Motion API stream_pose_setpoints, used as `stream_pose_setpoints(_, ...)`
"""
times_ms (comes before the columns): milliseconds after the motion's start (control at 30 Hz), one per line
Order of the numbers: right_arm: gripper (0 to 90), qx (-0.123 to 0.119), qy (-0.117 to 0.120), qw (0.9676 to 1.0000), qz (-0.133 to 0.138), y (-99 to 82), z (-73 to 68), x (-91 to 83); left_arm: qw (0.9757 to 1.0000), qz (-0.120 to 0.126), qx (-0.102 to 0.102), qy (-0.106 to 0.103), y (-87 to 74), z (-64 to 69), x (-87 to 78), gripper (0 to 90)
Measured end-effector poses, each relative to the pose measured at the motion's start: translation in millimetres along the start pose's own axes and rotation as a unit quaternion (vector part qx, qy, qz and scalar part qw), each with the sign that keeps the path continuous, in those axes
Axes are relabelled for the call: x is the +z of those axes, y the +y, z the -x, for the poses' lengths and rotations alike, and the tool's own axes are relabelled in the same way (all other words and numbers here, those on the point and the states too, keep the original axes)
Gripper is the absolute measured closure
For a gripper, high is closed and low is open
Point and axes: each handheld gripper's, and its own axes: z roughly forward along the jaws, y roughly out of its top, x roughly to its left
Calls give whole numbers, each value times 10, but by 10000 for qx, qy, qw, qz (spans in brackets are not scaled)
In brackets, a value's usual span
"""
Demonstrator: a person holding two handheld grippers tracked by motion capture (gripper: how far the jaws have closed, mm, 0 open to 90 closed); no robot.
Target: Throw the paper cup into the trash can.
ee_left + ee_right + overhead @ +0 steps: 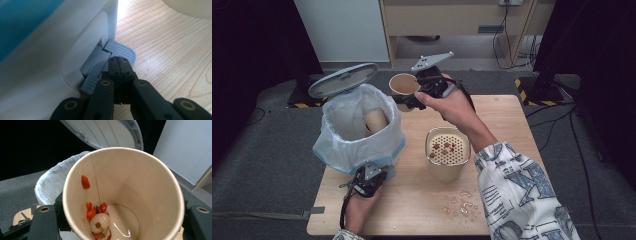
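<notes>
My right gripper (408, 96) is shut on a brown paper cup (403, 83), held in the air just right of the bin's rim. Inside the cup (140, 182), red berries, a pale round fruit piece (99, 223) and a little liquid lie at the bottom. The white pedal bin (359, 127) has a plastic liner, its lid (343, 79) stands up, and another paper cup (376, 120) lies inside. At the bin's foot, my left gripper (370, 172) is shut, and its tips (118, 62) rest on the grey pedal (122, 49).
A beige container with a perforated strainer (447, 149) holding a few fruit bits stands at the table's middle. Drops of liquid (462, 204) are spilled near the front edge. The bin's liner (48, 185) and lid (107, 131) are just beyond the held cup.
</notes>
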Motion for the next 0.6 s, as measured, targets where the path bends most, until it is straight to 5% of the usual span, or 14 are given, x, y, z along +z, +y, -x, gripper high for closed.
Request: stream_pose_setpoints(600,302,34,219,9997,52,63,-158,237,10000,0,0,7,0,2,1,894)
